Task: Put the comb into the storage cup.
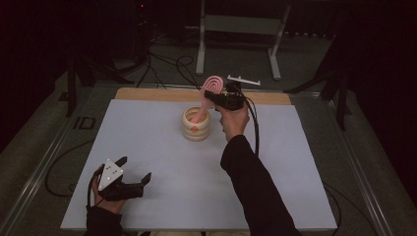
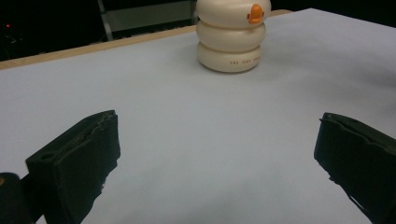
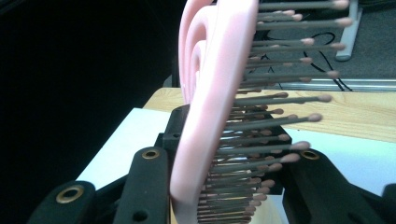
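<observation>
A cream holder (image 1: 195, 125) made of three stacked rings with an orange mark stands on the white mat, toward the far middle. A pink hairbrush (image 1: 212, 84) leans out of it, handle down inside the holder and head up. My right gripper (image 1: 217, 96) is shut on the brush head; in the right gripper view the pink frame and bristles (image 3: 210, 93) sit between the black jaws of that gripper (image 3: 219, 186). My left gripper (image 1: 135, 168) rests at the near left with its jaws wide apart. From the left gripper (image 2: 219, 154), which holds nothing, the holder (image 2: 232, 37) stands farther off.
The white mat (image 1: 147, 147) covers most of the table, with a wooden strip (image 1: 147, 93) along the far edge. A small white part (image 1: 243, 79) lies behind the brush. A metal stand (image 1: 236, 24) and cables (image 1: 162, 64) sit on the floor beyond.
</observation>
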`<action>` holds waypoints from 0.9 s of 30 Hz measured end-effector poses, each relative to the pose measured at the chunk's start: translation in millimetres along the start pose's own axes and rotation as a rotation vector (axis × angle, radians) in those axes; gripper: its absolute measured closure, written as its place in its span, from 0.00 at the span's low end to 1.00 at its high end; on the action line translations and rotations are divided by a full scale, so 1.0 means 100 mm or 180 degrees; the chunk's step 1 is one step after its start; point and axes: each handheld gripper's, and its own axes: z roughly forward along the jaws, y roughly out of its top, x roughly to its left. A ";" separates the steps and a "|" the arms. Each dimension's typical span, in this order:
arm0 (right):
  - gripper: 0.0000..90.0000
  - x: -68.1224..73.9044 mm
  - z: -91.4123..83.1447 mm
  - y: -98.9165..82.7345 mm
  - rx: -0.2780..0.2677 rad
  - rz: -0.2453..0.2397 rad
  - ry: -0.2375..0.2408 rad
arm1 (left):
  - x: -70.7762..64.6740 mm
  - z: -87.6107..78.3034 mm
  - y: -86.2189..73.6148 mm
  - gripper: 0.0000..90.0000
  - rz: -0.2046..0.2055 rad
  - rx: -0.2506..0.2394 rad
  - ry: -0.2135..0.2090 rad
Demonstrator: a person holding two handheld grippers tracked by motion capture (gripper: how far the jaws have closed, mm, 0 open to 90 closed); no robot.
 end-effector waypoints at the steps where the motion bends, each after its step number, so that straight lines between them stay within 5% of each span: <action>1: 0.71 0.00 0.01 0.00 0.0006 -0.0010 0.0003 | 0.00 0.00 0.00 0.01 0.0000 0.0000 0.0000; 27: 0.71 0.08 0.12 -0.12 0.0072 0.0005 0.0044 | 0.00 0.00 0.00 0.01 0.0001 -0.0005 0.0003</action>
